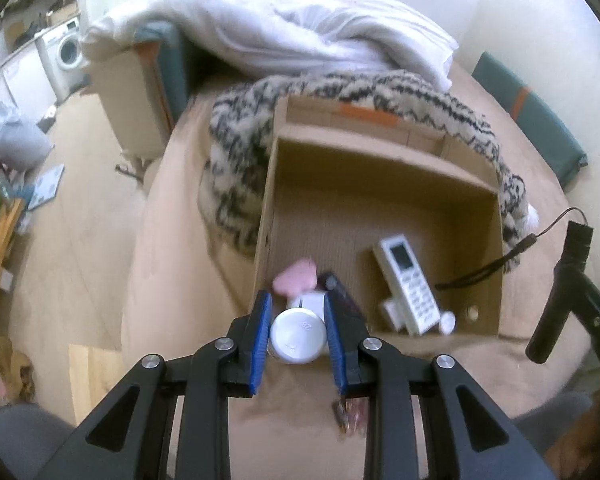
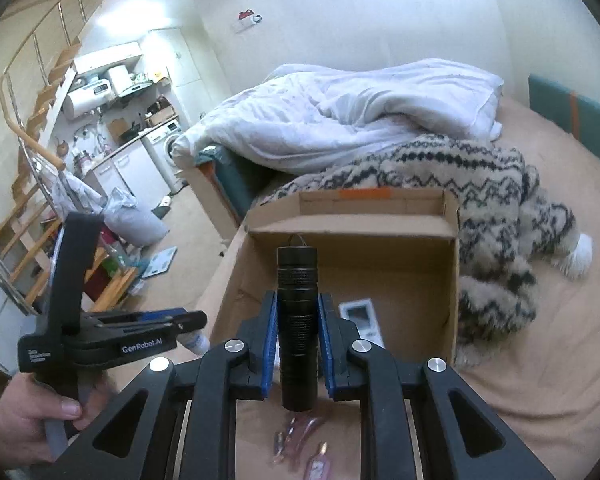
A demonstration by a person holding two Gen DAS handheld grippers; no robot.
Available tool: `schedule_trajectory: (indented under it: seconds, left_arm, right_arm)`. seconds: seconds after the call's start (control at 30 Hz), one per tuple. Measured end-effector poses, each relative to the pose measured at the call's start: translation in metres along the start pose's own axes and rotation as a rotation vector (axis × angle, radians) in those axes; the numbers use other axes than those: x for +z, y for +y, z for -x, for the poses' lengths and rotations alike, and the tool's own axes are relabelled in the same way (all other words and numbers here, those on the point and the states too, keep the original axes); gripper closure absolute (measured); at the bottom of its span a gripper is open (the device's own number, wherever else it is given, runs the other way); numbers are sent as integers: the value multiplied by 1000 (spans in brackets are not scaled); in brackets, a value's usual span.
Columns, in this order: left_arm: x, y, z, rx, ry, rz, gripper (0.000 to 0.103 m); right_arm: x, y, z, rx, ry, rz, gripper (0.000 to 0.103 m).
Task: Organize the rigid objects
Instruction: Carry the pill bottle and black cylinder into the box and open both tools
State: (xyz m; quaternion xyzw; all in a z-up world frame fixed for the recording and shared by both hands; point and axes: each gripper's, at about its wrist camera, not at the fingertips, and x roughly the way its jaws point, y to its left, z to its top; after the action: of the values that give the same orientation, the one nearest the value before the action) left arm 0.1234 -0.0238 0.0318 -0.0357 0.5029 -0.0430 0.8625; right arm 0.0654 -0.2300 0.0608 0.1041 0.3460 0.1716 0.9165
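Two claws, each gripping one object: white bottle (image 1: 298,336) between left claw (image 1: 296,312) pads, flashlight (image 2: 298,320) between right claw (image 2: 298,312) pads.

My way into the cardboard box (image 1: 384,184) stands open from above; remote control (image 1: 406,280) and pink item (image 1: 296,276) crowd its near floor, patterned blanket (image 1: 240,152) banks its far walls

The cardboard box (image 1: 380,184) is brown. The remote (image 1: 408,280) is white, the flashlight (image 2: 298,320) black. The blanket (image 2: 480,184) bears black-and-cream zigzags.
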Motion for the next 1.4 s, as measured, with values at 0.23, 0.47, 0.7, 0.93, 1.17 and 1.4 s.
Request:
schedule_trajectory:
  seconds: [0.23, 0.47, 0.7, 0.93, 1.17, 1.4]
  left_arm:
    - [22, -15, -30, 32, 4, -48, 79]
    - [24, -24, -70, 53, 32, -88, 79]
    - [14, -22, -109, 53, 62, -88, 79]
    - [10, -22, -125, 65, 74, -96, 79]
    - [9, -26, -128, 67, 74, -108, 79]
    - [7, -29, -127, 54, 74, -111, 79]
  right_arm:
    - [4, -25, -40, -55, 67, -30, 82]
    - [-18, -54, -82, -105, 176, -97, 82]
    - [-32, -65, -111, -132, 282, -134, 82]
    - [-45, -71, -131, -162, 370, -146, 82]
    - [-45, -81, -137, -182, 395, -175, 82]
    - [-38, -80, -130, -165, 350, -184, 82]
